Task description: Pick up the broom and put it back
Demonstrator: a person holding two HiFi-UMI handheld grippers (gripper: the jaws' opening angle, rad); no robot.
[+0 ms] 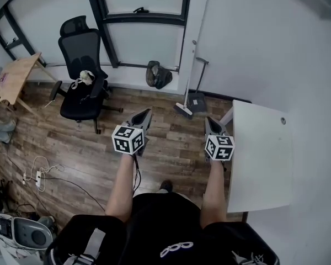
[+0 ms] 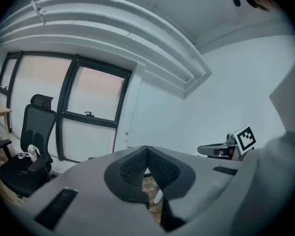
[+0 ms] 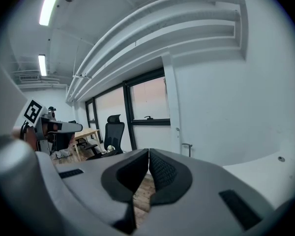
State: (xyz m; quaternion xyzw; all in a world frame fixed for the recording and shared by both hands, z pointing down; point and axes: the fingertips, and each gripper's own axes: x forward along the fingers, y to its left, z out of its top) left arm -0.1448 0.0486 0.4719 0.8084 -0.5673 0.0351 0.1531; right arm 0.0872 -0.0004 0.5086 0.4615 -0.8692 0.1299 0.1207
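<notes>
Wood bench (image 1: 14, 76): pale plywood top with square corners, far left by the window.
Cables (image 1: 41, 175): thin white leads and a white power strip, lying loose.
Floor (image 1: 171, 142): brown wood-grain planks.
Chair (image 1: 83, 87): black mesh with a headrest, armrests and a star base; something small and white lies on the seat.
Left gripper (image 1: 149, 111): matt grey plastic. Its fingers (image 2: 132, 168) have dark ribbed pads and are pressed tip to tip, holding nothing.
Cube (image 1: 128, 139): white faces with black square patterns, one on each gripper.
Bag (image 1: 157, 74): dark and soft, slumped at the foot of the wall.
Broom (image 1: 183, 110): thin white handle leaning on the white wall, flat pale head on the floor. It stands ahead of the two grippers and between them, well apart from both.
Dustpan (image 1: 197, 100): dark grey, just right of the broom, with an upright handle bent at the top.
Right gripper (image 1: 208, 119): same grey shell. Its ribbed fingers (image 3: 164, 173) are closed on each other and hold nothing.
White bench (image 1: 259, 153): smooth rectangular top against the right wall, with a small round grommet near the far corner.
Print: a white looped logo on the person's black top, not readable.
</notes>
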